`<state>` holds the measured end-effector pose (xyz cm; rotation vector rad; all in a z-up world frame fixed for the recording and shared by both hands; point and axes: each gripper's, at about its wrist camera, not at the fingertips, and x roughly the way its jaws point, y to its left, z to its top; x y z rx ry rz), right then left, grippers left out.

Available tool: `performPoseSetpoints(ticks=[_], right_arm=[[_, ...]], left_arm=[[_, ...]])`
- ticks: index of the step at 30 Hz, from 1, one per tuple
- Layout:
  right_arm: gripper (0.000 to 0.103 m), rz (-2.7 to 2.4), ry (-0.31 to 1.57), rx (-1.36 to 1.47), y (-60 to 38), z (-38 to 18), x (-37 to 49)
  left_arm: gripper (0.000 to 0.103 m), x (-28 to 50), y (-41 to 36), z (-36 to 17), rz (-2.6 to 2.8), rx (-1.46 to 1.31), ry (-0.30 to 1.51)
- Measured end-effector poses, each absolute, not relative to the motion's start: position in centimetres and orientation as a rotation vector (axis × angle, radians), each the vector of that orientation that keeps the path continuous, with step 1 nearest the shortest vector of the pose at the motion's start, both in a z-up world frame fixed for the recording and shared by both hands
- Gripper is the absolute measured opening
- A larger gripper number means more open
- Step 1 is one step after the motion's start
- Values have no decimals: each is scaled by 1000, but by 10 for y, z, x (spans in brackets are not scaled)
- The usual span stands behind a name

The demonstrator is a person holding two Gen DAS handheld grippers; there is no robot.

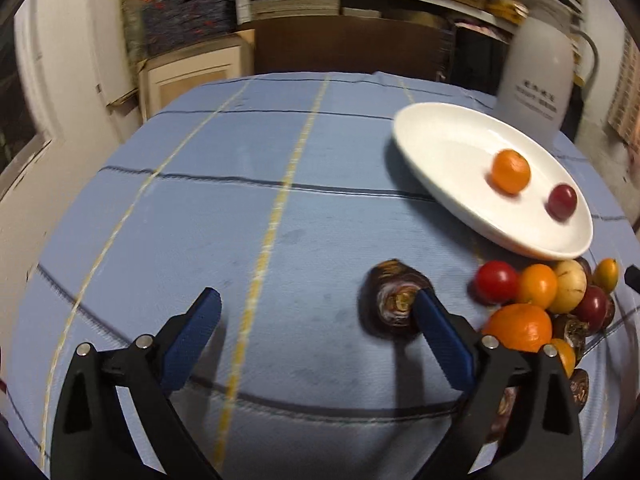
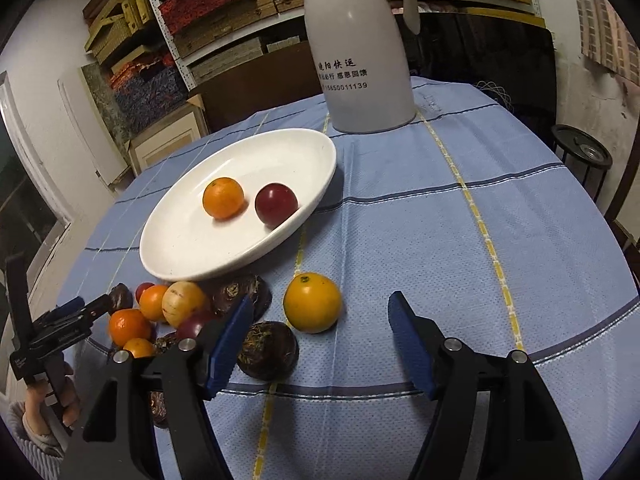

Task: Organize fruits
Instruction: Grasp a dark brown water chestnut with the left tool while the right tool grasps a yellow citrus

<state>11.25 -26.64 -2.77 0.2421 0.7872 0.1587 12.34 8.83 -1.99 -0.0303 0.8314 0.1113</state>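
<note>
A white oval plate [image 2: 192, 256] [image 1: 432, 140] holds an orange [image 2: 223, 197] [image 1: 511, 171] and a dark red plum [image 2: 276, 203] [image 1: 562, 201]. Below it lies a pile of fruit [image 2: 168, 312] [image 1: 544, 300]: oranges, red tomatoes, a pale fruit and dark brown chestnuts. A yellow-orange fruit [image 2: 312, 302] lies just ahead of my right gripper [image 2: 320, 312], which is open and empty; a brown chestnut [image 2: 268, 350] sits by its left finger. My left gripper [image 1: 320, 300] is open and empty; a dark chestnut [image 1: 394, 300] touches its right finger [image 1: 440, 336]. The left gripper also shows in the right wrist view [image 2: 60, 320].
A grey thermos jug [image 2: 360, 48] [image 1: 536, 76] stands behind the plate. The table has a blue cloth with yellow and dark stripes [image 1: 240, 200]. Shelves with boxes stand behind the table. A black round stand [image 2: 582, 156] is at the right.
</note>
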Motion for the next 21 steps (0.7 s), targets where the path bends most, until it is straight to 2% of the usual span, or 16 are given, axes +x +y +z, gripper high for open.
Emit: performPoseSetpoints(ticks=[5, 7, 12, 14, 15, 16, 17, 19, 21], right_arm=[[71, 161, 778, 216, -263, -27, 110], [71, 166, 781, 211, -262, -28, 110], [70, 168, 780, 200, -259, -28, 109], [70, 168, 783, 194, -258, -29, 109], [69, 167, 784, 191, -257, -29, 110], [66, 168, 785, 190, -257, -29, 110], [64, 169, 788, 190, -257, -30, 111], [52, 174, 797, 190, -257, -31, 112], [45, 185, 814, 187, -256, -34, 114]], left_arm=[[93, 116, 71, -13, 49, 19, 782], [88, 121, 60, -18, 43, 73, 796], [66, 134, 62, -33, -20, 15, 884], [64, 138, 63, -36, -31, -3, 906], [56, 138, 61, -35, -35, 5, 902], [53, 139, 60, -36, -44, 11, 901], [45, 138, 57, -35, -57, 21, 897], [43, 137, 53, -35, -62, 35, 892], [43, 134, 53, -35, -73, 26, 891]])
